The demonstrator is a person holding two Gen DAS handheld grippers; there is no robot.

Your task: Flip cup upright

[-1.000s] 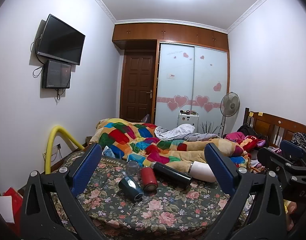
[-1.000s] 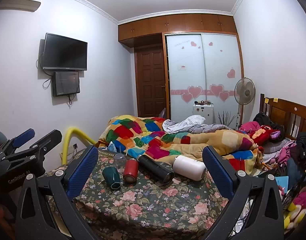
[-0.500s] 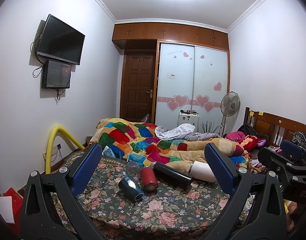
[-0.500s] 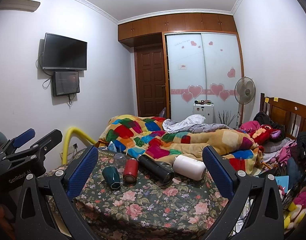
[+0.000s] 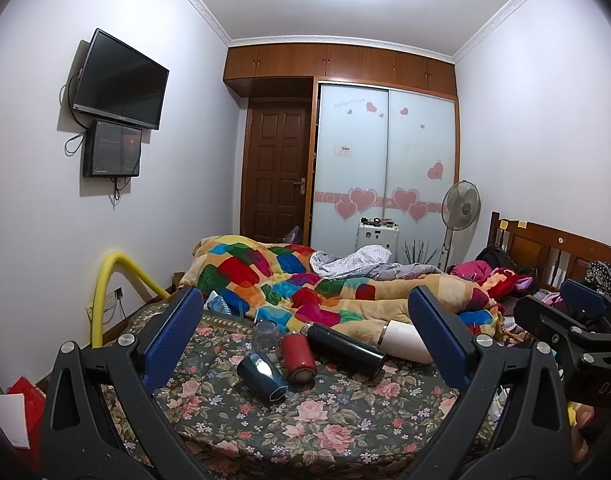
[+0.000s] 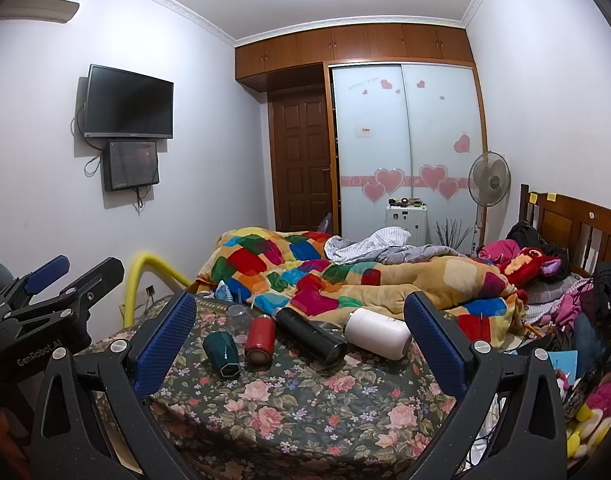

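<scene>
Left gripper [image 5: 305,334]: blue-padded jaws spread wide with nothing between them, held back from the floral cloth [image 5: 345,420] and aimed across it at the row of vessels.
Right gripper [image 6: 301,336]: also spread wide and empty, likewise short of the cloth.
Cups: five vessels are bunched at the far side of the cloth, just in front of the patchwork quilt [image 5: 285,280].
Dark green cup [image 5: 261,376]: faceted, on its side at the near left of the group, one end pointing toward the cameras.
Red cup [image 5: 298,356]: on its side, just right of the green one, close enough that they may touch.
Black flask [image 5: 345,346]: long, lying diagonally to the right of the red cup.
White cup [image 5: 405,344]: on its side at the far right, against the quilt's edge.
Clear glass [image 5: 265,334]: behind the green and red cups; I think it stands mouth-down, but it is too see-through to be sure.
Left view only: the right gripper's black frame pokes in at the right edge, and the left gripper's right finger [image 5: 437,340] covers the near end of the white cup.
Right view only: the whole white cup [image 6: 377,338] shows, clear of the fingers; the left gripper [image 6: 45,292] shows from the side at the left edge, labelled GenRobot.AI.
Room: wall television [image 6: 129,102], brown door [image 6: 301,164], wardrobe [image 6: 405,148] with heart stickers, and standing fan [image 6: 488,180].
</scene>
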